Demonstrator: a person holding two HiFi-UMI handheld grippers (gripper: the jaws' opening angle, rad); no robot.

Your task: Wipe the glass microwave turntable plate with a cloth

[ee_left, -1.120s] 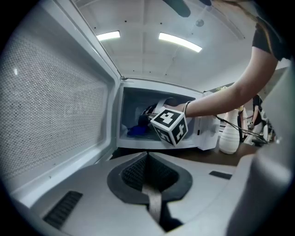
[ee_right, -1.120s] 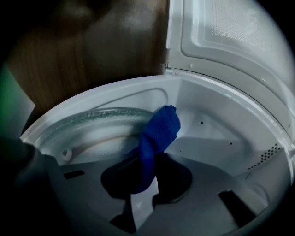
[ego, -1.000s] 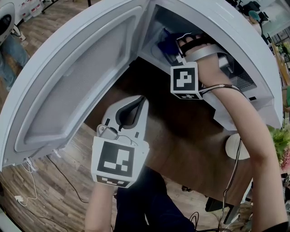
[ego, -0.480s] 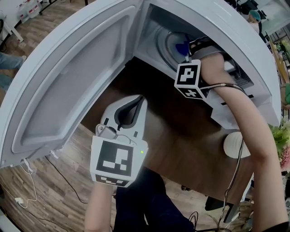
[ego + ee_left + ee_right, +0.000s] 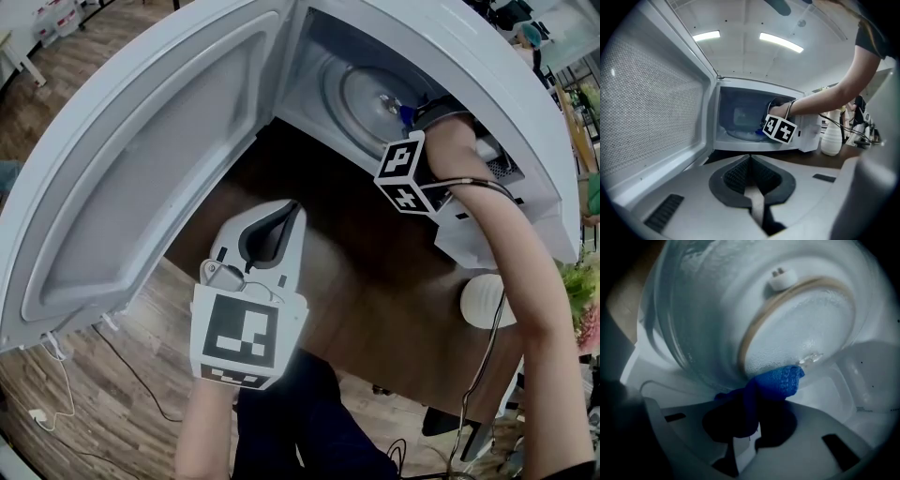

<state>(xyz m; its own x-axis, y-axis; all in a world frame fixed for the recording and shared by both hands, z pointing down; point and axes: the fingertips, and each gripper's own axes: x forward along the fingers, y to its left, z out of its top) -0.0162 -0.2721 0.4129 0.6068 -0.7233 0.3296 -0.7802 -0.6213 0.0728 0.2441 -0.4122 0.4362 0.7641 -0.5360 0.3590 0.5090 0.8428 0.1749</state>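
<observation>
White steel makes up the biggest thing before me, the microwave (image 5: 450, 56), with its door (image 5: 141, 169) swung wide to my left. The inner face of the door is a fine perforated mesh.

On the cavity floor lies the plate (image 5: 801, 333), flat, round and clear. It has a raised rim and a pebbled centre, and a tan ring shows through the glass. Being a disc, it has no long axis to line up with.

The plate sits straight ahead of my right claw (image 5: 745, 416), which reaches into the cavity. That claw is clamped on the cloth (image 5: 776, 380), a blue nubbly knit bunched between the jaws. The cloth's free tip presses against the near part of the glass. I judge the next stroke only needs a sweep forward across the disc.

My left claw (image 5: 751, 164) hangs well back outside the opening. Its ribbed pads are closed on nothing, so the right is plainly nearer.
</observation>
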